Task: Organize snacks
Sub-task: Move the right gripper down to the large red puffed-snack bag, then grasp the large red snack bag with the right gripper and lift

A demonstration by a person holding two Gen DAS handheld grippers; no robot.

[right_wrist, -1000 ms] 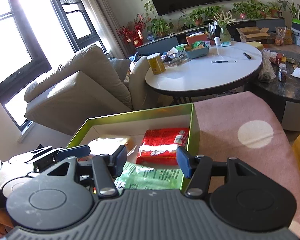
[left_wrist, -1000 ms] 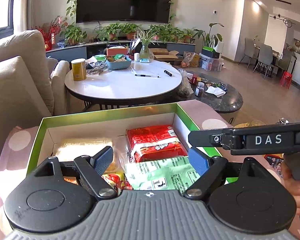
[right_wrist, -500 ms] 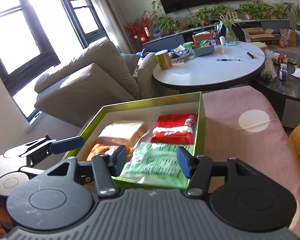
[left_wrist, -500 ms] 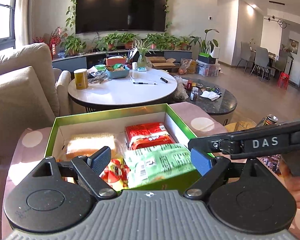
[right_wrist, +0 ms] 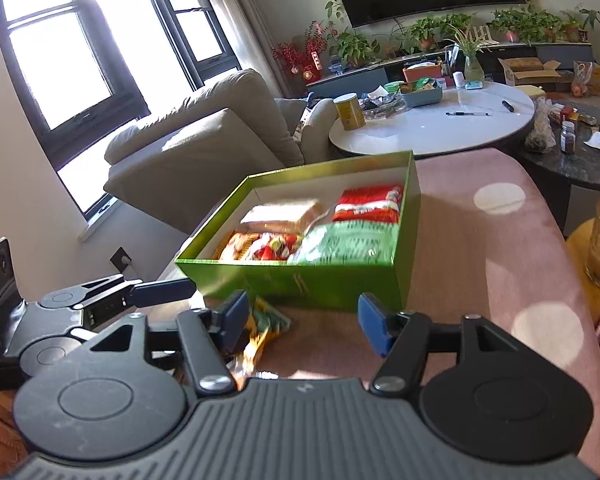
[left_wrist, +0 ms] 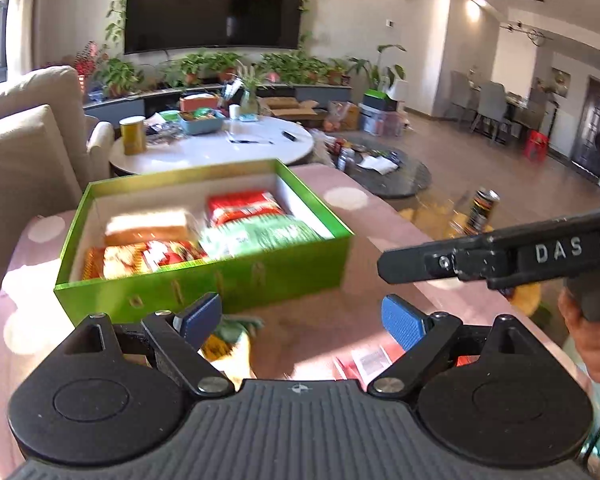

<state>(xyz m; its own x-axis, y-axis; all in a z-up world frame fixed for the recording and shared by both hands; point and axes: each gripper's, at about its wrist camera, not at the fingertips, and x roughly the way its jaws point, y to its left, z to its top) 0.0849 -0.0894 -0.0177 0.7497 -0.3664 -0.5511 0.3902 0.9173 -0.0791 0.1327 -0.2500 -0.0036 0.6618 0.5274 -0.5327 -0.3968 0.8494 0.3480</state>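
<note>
An open green box sits on a pink dotted cloth. It holds a red packet, a green packet, a tan bread pack and an orange-red packet. My left gripper is open in front of the box, with nothing between its pads. My right gripper is beside it, jaws opening and empty. A yellow-green snack packet lies on the cloth under the left-hand fingers. A red packet lies near the left gripper's right finger.
Behind the box stands a round white table with a yellow tin, pens and a blue tray. A beige sofa is at the left, a dark low table at the right. A drinks can stands right of the cloth.
Both grippers have drawn back from above the box, which now lies ahead of them with its front wall showing. The right jaws have widened. Loose packets have come into view below.
</note>
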